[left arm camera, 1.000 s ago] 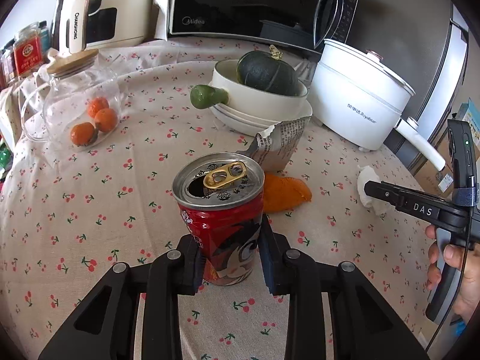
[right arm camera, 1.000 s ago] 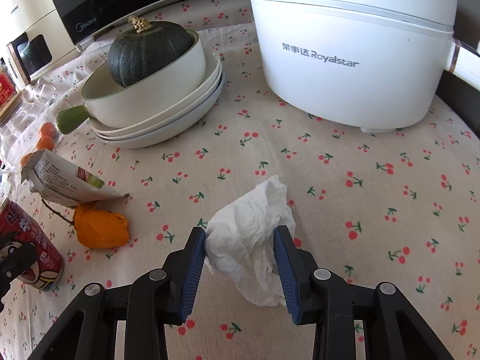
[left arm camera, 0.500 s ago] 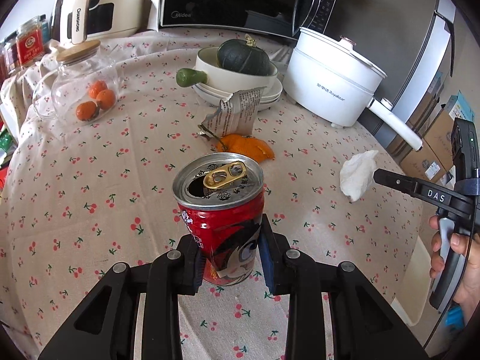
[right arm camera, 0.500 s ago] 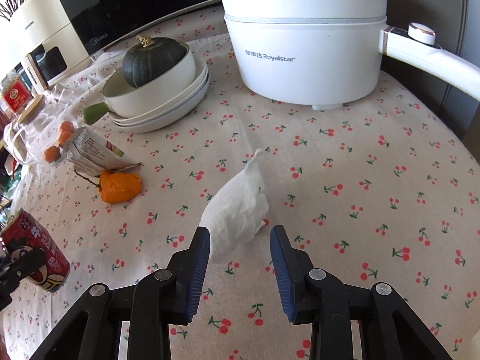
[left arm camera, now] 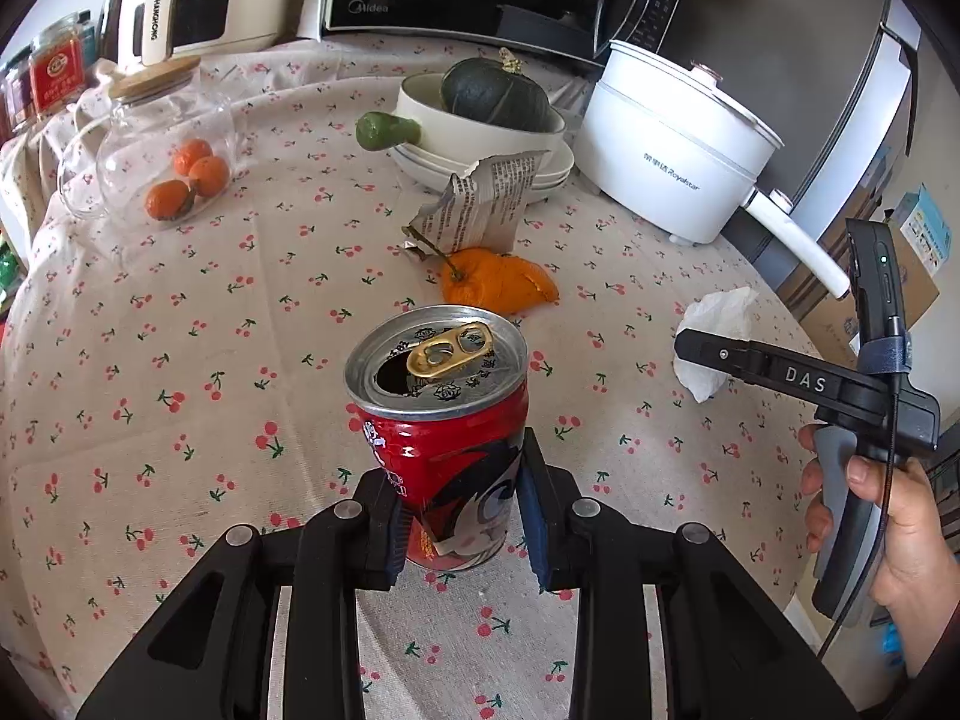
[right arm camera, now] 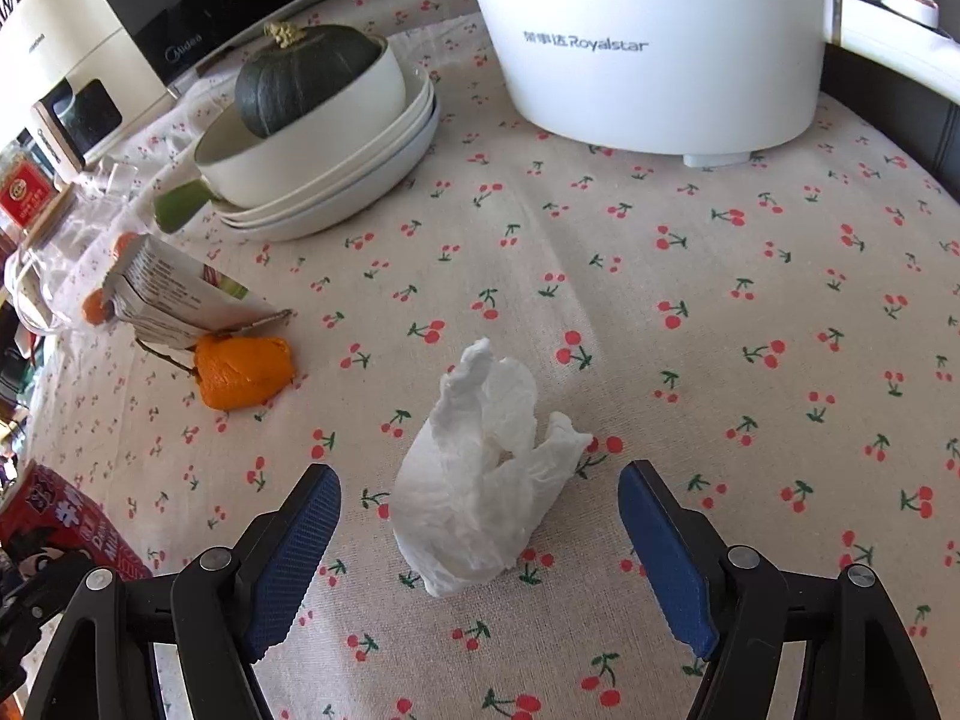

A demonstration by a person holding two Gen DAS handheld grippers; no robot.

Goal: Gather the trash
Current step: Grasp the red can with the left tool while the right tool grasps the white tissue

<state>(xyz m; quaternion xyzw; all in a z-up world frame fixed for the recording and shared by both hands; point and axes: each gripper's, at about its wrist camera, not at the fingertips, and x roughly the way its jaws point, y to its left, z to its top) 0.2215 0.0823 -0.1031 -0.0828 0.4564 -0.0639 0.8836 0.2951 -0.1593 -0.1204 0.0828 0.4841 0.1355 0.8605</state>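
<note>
The right gripper (right arm camera: pixel 480 540) was spread wide, the crumpled tissue (right arm camera: pixel 480 498) standing on the tablecloth (right arm camera: pixel 750 300) directly between its fingers; the left gripper (left arm camera: pixel 462 516) pinched the red can (left arm camera: pixel 444 438)

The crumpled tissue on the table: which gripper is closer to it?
Right. The right gripper has its jaws open on either side of the crumpled tissue, not touching it. The left gripper is off to the side, shut on the red can.
</note>
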